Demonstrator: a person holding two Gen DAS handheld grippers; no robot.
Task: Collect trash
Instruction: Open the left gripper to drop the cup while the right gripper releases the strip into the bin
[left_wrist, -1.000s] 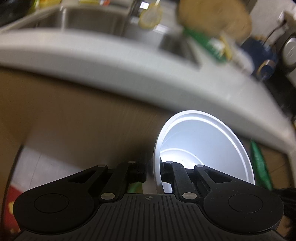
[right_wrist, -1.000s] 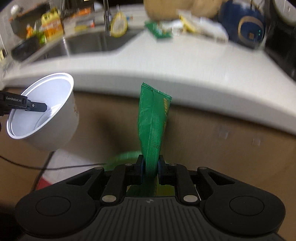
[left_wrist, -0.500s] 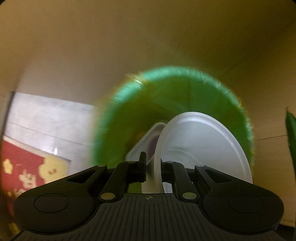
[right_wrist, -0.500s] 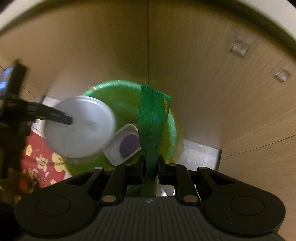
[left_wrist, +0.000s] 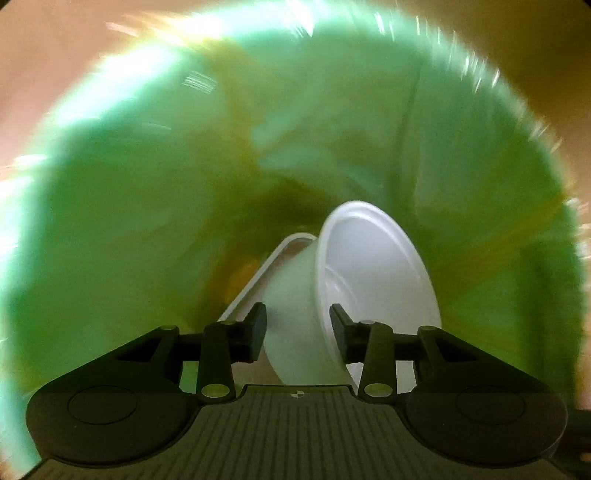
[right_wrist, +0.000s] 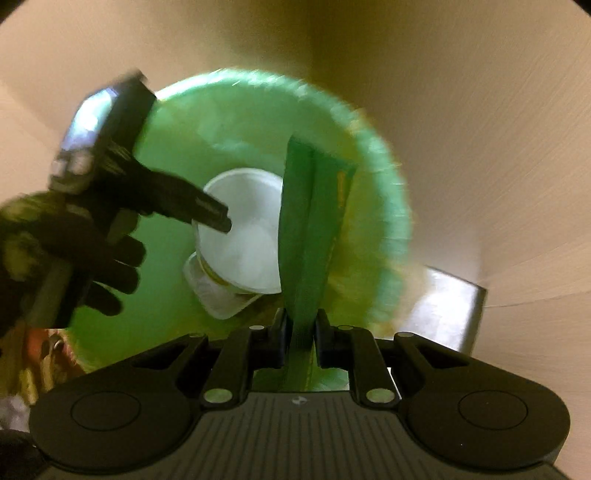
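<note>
1. The bin liner (left_wrist: 147, 184) below both tools is bright green, going yellowish-olive deeper in.
2. The cup (left_wrist: 369, 266) between the left tool's fingers is plain white, with a yellow band round its outside in the right wrist view.
3. The tray (right_wrist: 218, 299) under it is white too.
4. The wrapper (right_wrist: 310, 221) in the right tool is darker green with some yellow print along one edge.
5. Both tools are matte black, and so is the glove (right_wrist: 74, 258).
6. The cabinet panels (right_wrist: 480, 129) past the tools are pale tan woodgrain.

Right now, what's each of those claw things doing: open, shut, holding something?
Left gripper: jaws opening, letting go of the white cup over the green bin.
Right gripper: shut on the green wrapper.
</note>
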